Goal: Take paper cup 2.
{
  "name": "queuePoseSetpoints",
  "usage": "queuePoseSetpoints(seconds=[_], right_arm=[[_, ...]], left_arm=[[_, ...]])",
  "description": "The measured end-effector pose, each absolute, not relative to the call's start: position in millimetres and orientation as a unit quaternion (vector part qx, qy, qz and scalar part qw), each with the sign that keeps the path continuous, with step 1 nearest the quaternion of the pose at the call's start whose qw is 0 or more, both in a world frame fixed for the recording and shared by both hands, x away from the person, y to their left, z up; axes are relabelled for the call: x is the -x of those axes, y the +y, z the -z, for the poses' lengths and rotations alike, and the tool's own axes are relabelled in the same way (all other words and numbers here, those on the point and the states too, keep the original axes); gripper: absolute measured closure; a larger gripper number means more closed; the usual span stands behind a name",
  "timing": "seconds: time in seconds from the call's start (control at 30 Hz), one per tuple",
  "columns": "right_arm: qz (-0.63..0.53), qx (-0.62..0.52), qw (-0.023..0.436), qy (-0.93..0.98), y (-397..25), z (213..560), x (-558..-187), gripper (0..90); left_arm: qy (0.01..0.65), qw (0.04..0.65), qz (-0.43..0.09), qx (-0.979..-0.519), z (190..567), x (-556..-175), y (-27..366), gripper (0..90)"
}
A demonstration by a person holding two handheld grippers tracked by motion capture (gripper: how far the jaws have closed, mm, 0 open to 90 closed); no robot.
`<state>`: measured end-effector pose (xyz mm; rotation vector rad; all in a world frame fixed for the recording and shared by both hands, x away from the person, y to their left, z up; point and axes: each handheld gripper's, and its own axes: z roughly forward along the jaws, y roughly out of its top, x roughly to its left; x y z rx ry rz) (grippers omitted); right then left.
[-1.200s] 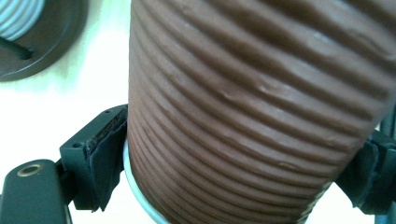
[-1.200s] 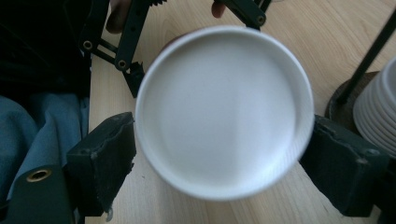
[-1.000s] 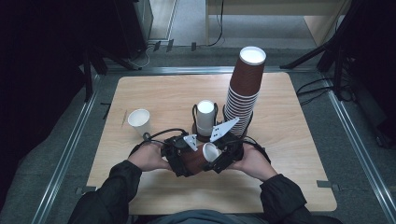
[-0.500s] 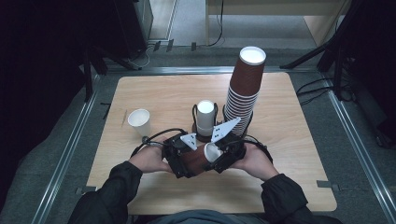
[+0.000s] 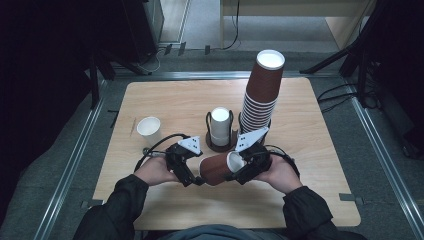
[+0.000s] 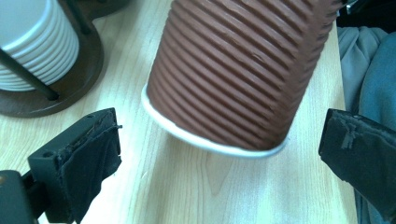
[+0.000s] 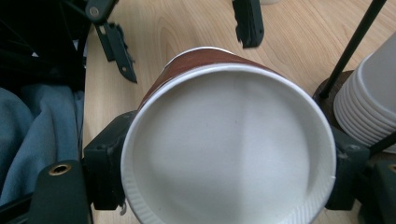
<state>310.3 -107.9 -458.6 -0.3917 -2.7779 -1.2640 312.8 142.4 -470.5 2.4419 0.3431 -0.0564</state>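
Lying sideways just above the desk near its front edge, brown ribbed cup pinched at its rim end by right gripper. Left gripper spread wide around cup's base, not touching.

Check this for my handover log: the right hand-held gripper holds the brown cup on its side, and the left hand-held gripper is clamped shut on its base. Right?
Not quite. The left hand-held gripper is open: in the left gripper view its jaws stand wide on either side of the brown cup, apart from it. The right hand-held gripper does hold the cup on its side.
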Motion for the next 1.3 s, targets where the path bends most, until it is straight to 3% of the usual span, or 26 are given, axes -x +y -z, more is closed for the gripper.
queuePoseSetpoints(seconds=[0.3, 1.3], right_arm=[[0.437, 0.138, 0.034, -0.888, -116.5, 456.7, -307.7, 21.5], [0.527, 0.14, 0.069, -0.836, -112.3, 446.6, -308.3, 21.7]], left_arm=[[0.16, 0.385, 0.04, -0.908, 468.1, -309.9, 149.5, 0.0], [0.159, 0.412, 0.04, -0.897, 467.1, -305.2, 133.6, 0.0]])
